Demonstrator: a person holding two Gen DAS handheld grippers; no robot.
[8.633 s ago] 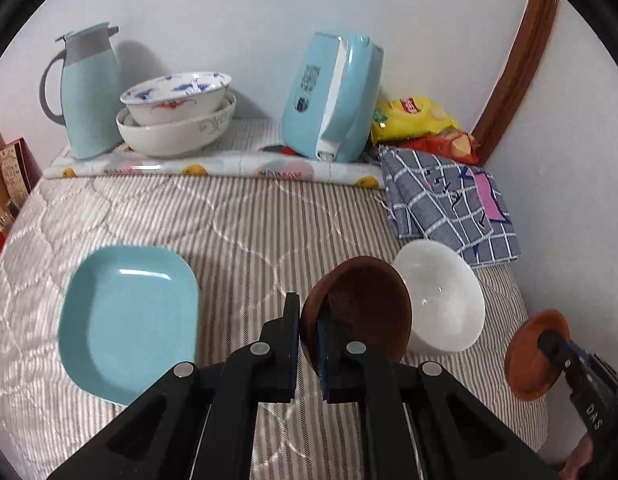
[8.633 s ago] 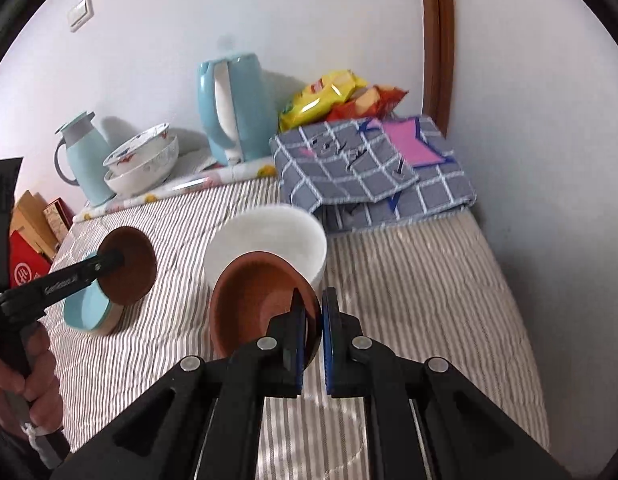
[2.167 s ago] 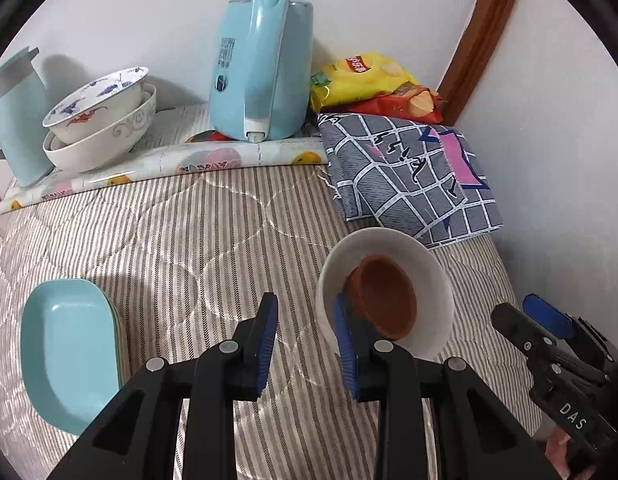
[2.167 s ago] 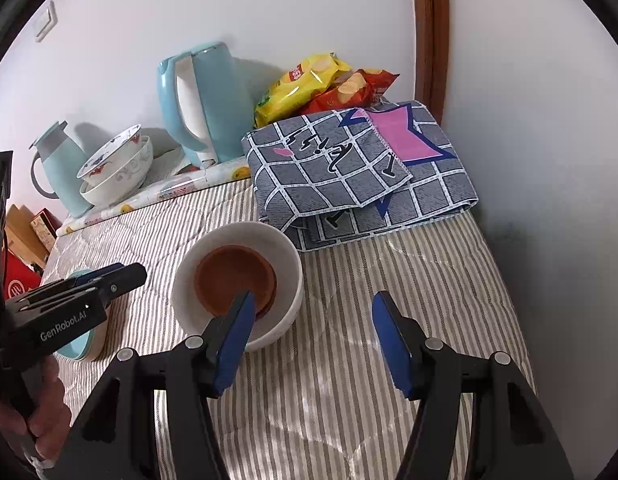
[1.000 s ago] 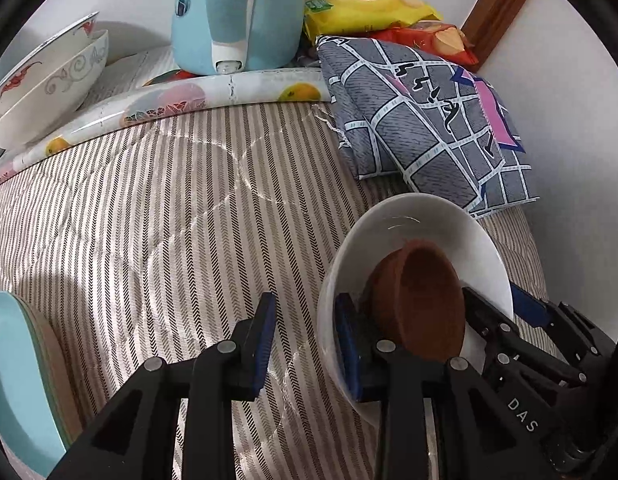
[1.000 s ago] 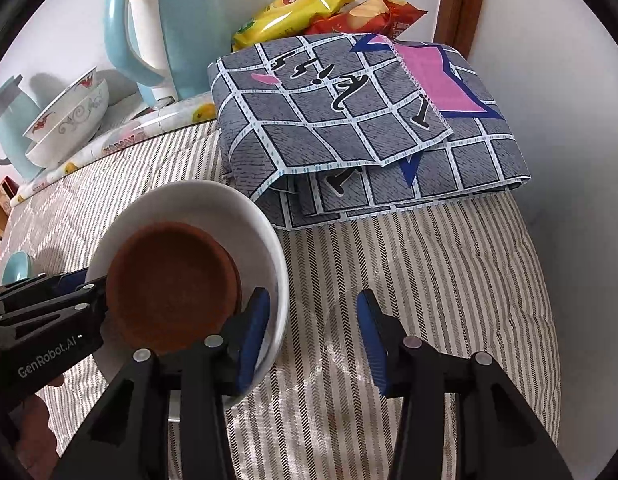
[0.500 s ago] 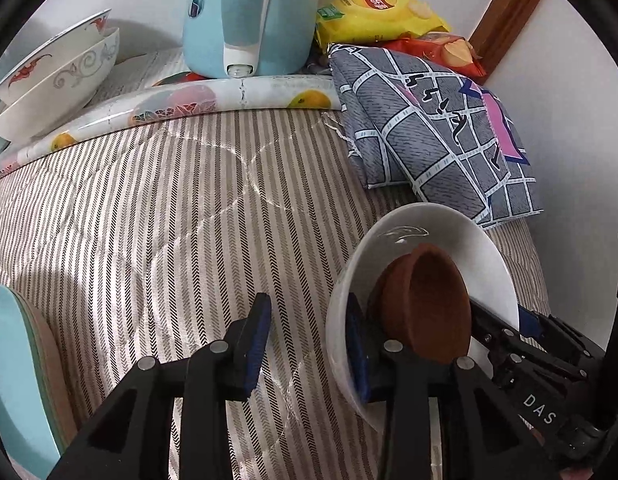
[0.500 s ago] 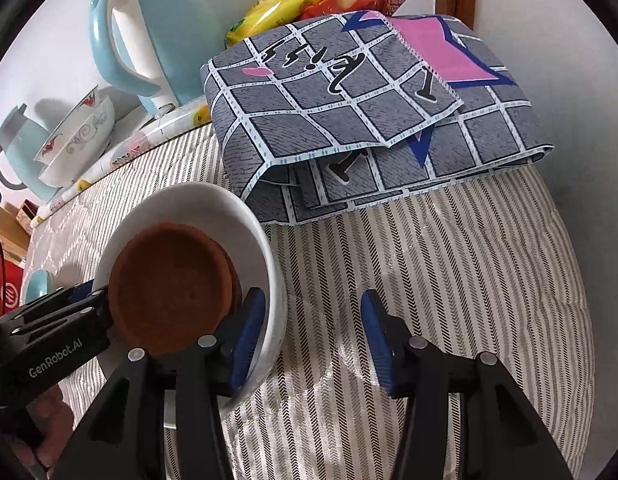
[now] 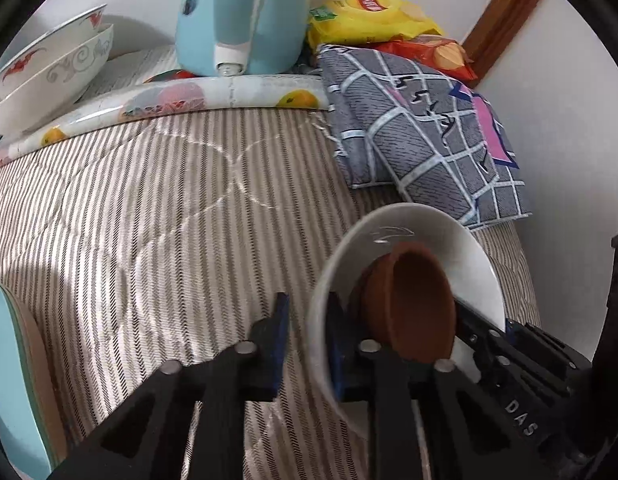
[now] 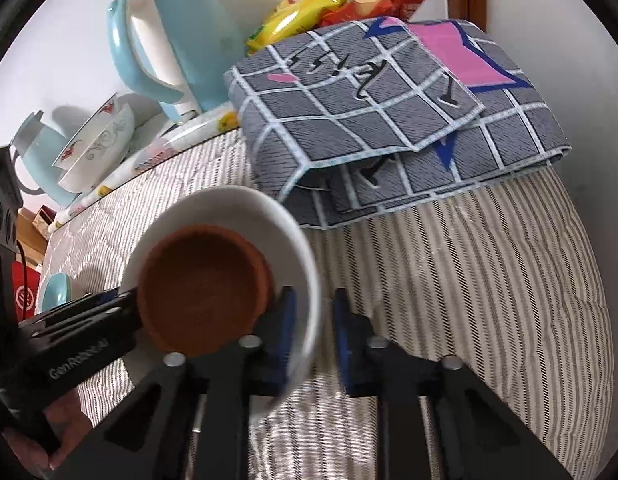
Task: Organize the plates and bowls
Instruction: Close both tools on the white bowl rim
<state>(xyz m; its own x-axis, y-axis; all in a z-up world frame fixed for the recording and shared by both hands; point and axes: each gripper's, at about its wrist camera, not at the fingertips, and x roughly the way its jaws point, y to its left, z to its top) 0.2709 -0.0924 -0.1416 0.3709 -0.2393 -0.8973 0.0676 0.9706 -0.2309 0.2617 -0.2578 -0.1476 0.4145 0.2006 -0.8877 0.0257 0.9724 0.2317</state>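
White walls (image 9: 569, 92); brown door frame (image 9: 505, 12); striped mattress (image 9: 149, 208).

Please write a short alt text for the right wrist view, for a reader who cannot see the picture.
The right gripper straddles the near rim of a white bowl holding stacked brown bowls, while the left gripper reaches its far rim. Behind, on the striped bedding, lies a folded checked cloth.

White bowl (image 9: 437, 224) showing a plain glossy finish, holding brown bowls (image 9: 413, 300) in matte terracotta. Bed cover (image 9: 149, 208) displaying brown-and-cream stripes with quilted stitching; folded cloth (image 10: 389, 120) showing a grey grid with white lines and a pink patch. Kettle (image 10: 169, 40) appearing pale blue with white trim.
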